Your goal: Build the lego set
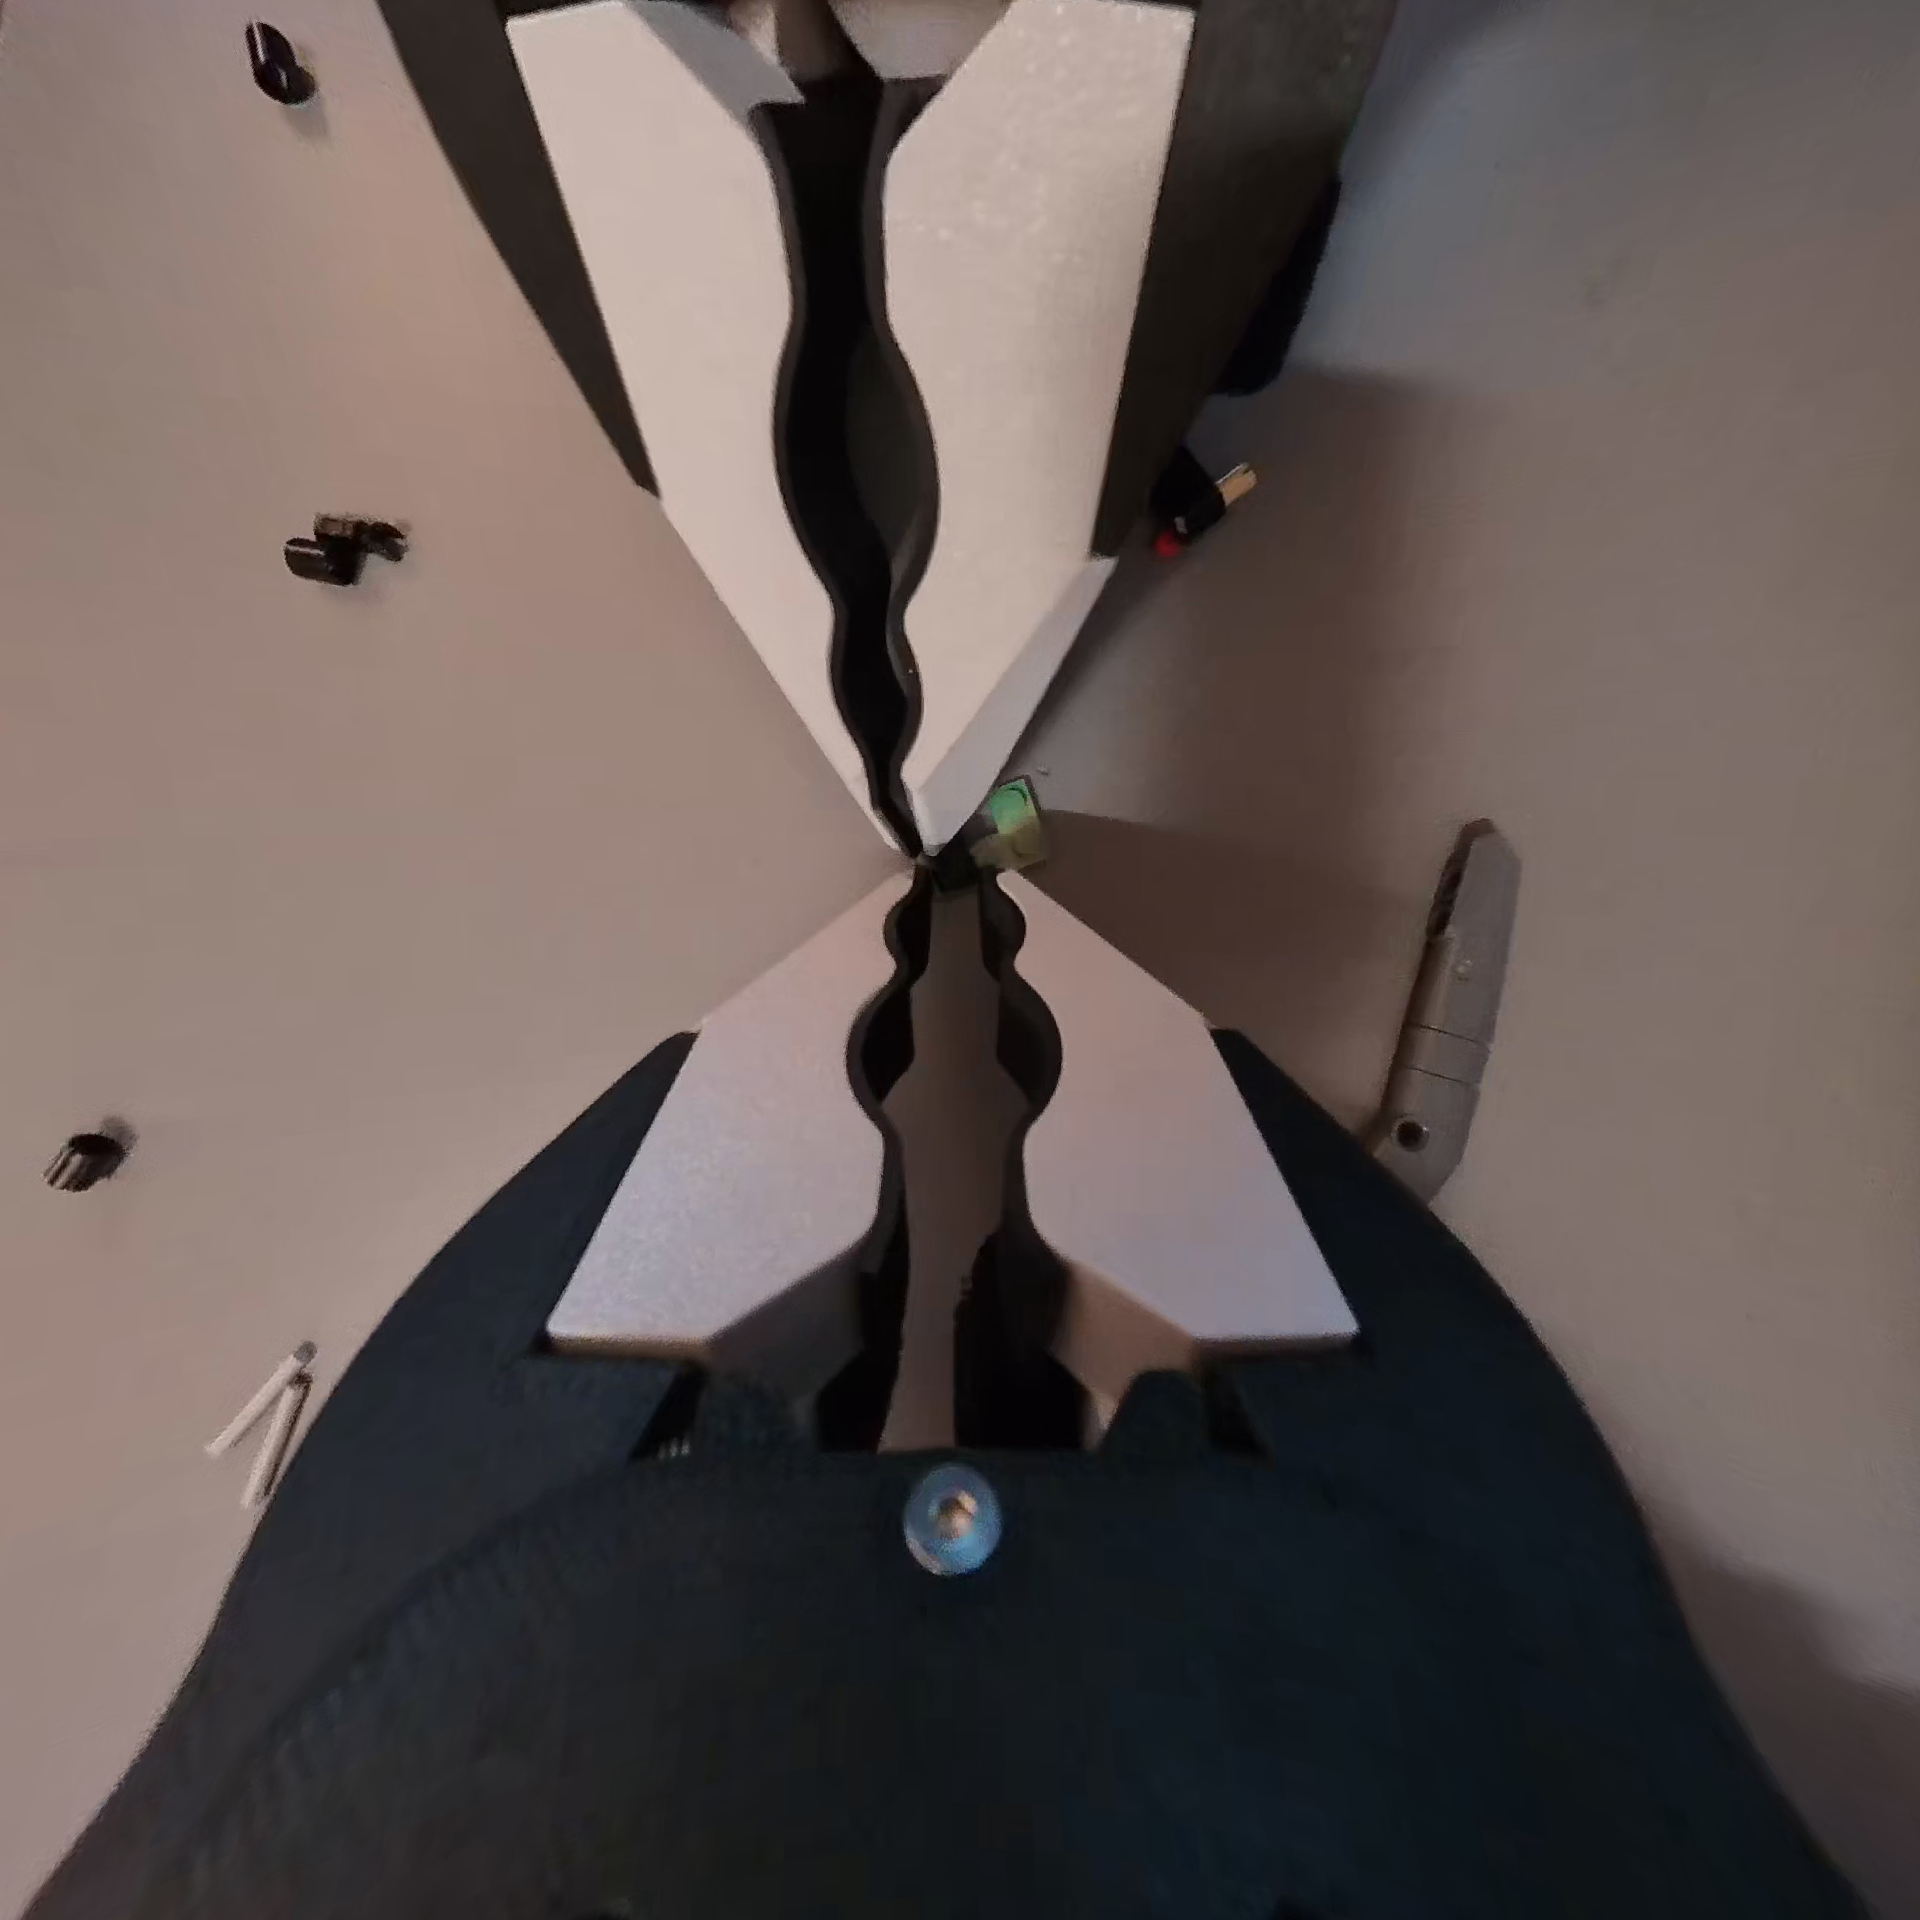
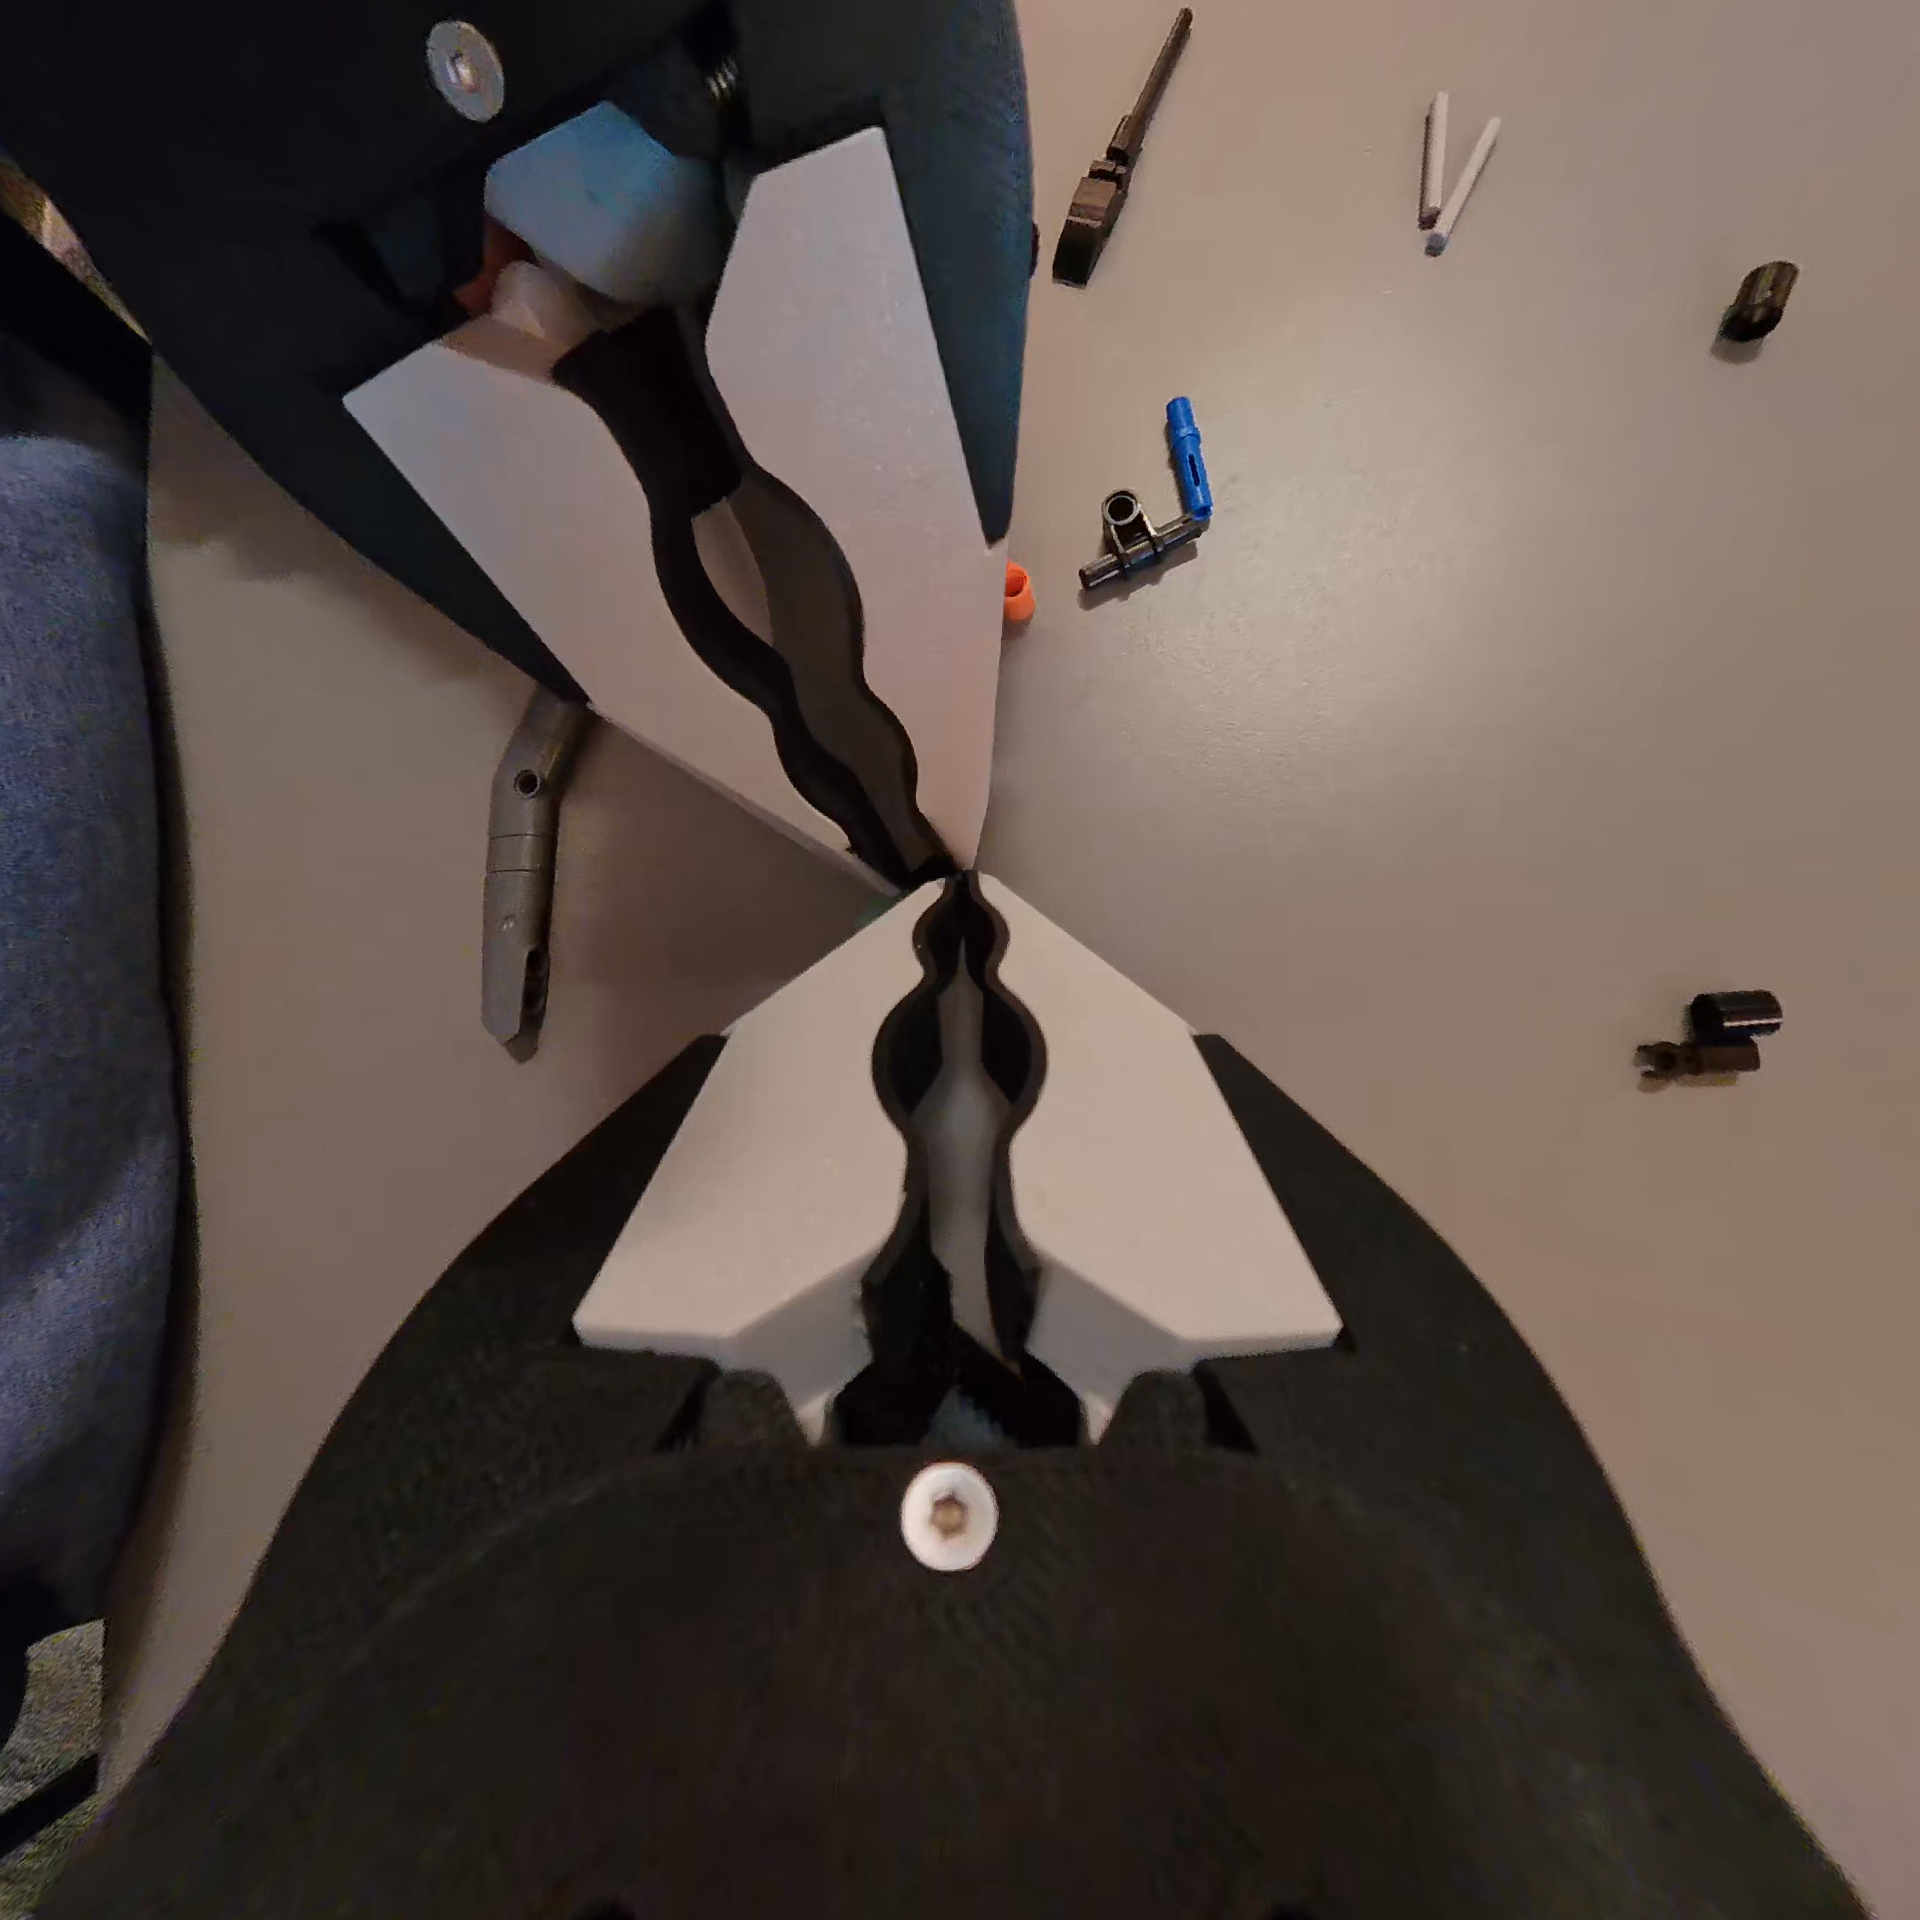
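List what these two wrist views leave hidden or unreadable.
- Left wrist view: the green piece is half hidden behind the meeting tips of the left gripper and right gripper; what holds it is unclear.
- Right wrist view: the orange piece is mostly covered by the left gripper's finger.
- Right wrist view: the grey beam's top end goes under that gripper.

Small green lego piece (image 1: pixel 1013 821) w/ black part, prob off table
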Available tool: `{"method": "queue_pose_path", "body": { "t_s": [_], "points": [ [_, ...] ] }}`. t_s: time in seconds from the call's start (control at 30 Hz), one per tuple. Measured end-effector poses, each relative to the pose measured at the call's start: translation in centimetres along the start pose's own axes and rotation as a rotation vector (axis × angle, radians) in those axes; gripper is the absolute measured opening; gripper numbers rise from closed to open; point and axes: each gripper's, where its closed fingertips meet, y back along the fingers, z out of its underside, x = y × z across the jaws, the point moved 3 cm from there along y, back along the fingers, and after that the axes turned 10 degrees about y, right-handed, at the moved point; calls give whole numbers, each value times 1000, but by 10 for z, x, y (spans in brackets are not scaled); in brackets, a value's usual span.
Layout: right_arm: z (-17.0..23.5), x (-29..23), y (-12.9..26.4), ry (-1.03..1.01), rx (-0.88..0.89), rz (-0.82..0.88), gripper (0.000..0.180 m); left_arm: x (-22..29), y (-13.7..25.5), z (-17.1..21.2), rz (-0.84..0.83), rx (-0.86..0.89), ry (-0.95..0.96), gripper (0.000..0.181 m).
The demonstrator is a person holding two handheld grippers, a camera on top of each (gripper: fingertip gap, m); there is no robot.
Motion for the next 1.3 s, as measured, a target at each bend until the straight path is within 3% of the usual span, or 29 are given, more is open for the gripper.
{"method": "queue_pose_path", "body": {
  "t_s": [0.57,1.3],
  "points": [
    [5,-2,5,216,-49,-25,4,-3,-1,-3,151,-41,51,6],
    [3,-1,4,155,-117,21,0,-6,-2,-4,254,-49,121,7]
  ]
}}
